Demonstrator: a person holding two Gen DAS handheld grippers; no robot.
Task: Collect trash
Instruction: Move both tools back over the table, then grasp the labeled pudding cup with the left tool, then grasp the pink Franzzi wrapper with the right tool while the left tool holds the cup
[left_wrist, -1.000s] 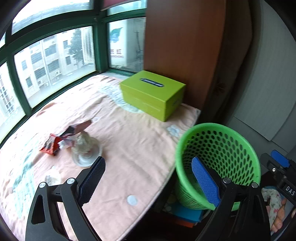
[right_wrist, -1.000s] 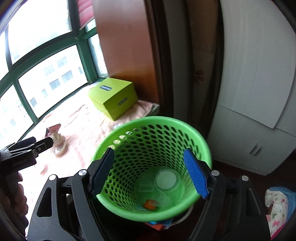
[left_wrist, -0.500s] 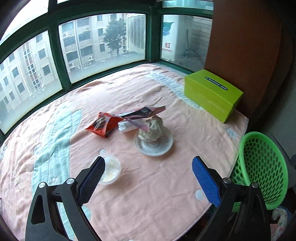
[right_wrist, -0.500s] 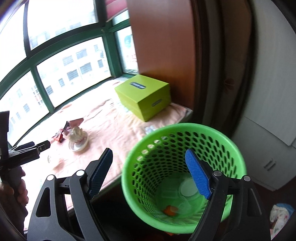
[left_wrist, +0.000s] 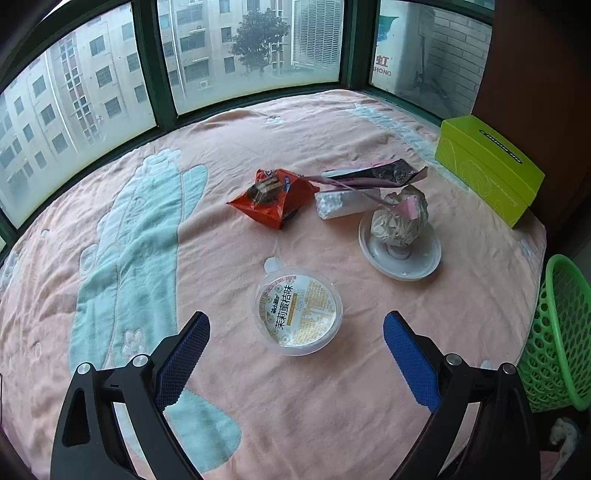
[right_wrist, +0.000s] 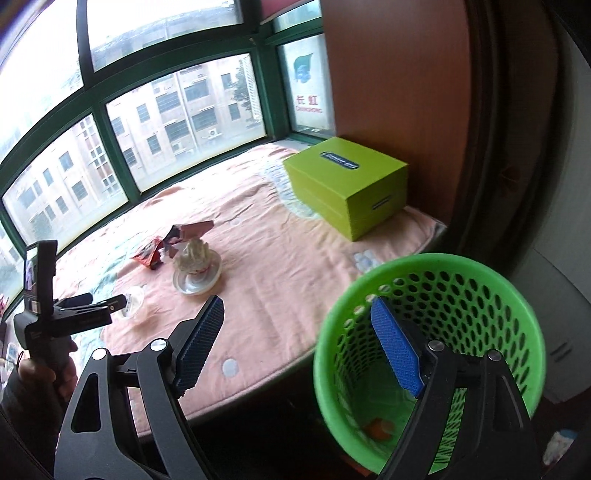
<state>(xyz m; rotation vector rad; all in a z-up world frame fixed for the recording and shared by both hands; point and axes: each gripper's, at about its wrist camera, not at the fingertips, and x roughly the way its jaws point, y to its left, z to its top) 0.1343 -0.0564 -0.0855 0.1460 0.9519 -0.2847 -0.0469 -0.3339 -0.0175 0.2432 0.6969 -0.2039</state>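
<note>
Left gripper (left_wrist: 295, 363) with black arms and blue ribbed pads spread wide at the bottom of the left wrist frame, holding nothing, poised above a round clear plastic cup with a yellow printed foil lid (left_wrist: 297, 309) seen between the fingertips, pads apart from it on both sides. Resting on a pink blanket with pale blue pattern (left_wrist: 369, 398) over the window ledge. Beyond the cup, toward frame centre: a crumpled red snack wrapper (left_wrist: 275, 197), a white foam strip (left_wrist: 345, 204) just to its right, a long pink and dark foil wrapper (left_wrist: 373, 175) lying across the top of it, and a ball of crumpled paper (left_wrist: 399, 221) sitting in a shallow white plastic dish (left_wrist: 415, 262). Lime green cardboard box (left_wrist: 487, 166) at the right edge of the blanket. Right gripper (right_wrist: 297, 347) likewise wide open and empty at the bottom of the right wrist frame, right pad over the mouth of a green perforated plastic waste basket (right_wrist: 476, 291) at lower right, left pad over the blanket edge. Small orange scrap (right_wrist: 380, 430) at the basket's bottom. Left gripper also visible at the left edge of that frame, near the cup
</note>
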